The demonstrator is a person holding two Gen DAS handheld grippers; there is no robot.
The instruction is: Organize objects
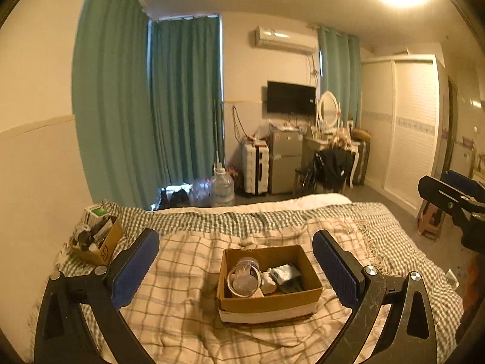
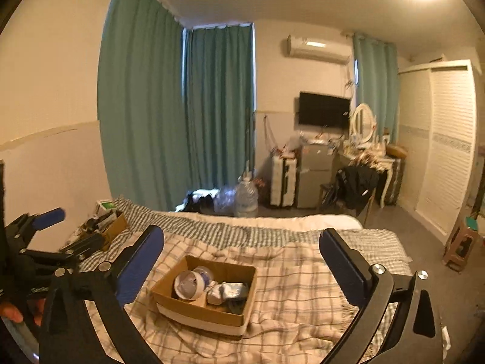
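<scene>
A cardboard box (image 1: 269,301) sits on the checked blanket (image 1: 182,288) of the bed. It holds a tape roll (image 1: 242,280), a clear jar, a white item and a blue-white packet (image 1: 283,273). The box also shows in the right wrist view (image 2: 203,314). A second cardboard box (image 1: 100,242) full of bottles and cartons stands at the bed's far left corner. My left gripper (image 1: 236,256) is open and empty, above and short of the middle box. My right gripper (image 2: 242,256) is open and empty, above the same box.
The wall runs along the bed's left side. Beyond the bed stand water jugs (image 1: 222,189), a suitcase (image 1: 254,170), a small fridge (image 1: 283,160), a dressing table with a chair (image 1: 333,166) and a wardrobe (image 1: 409,127). A stool (image 2: 460,242) stands right of the bed.
</scene>
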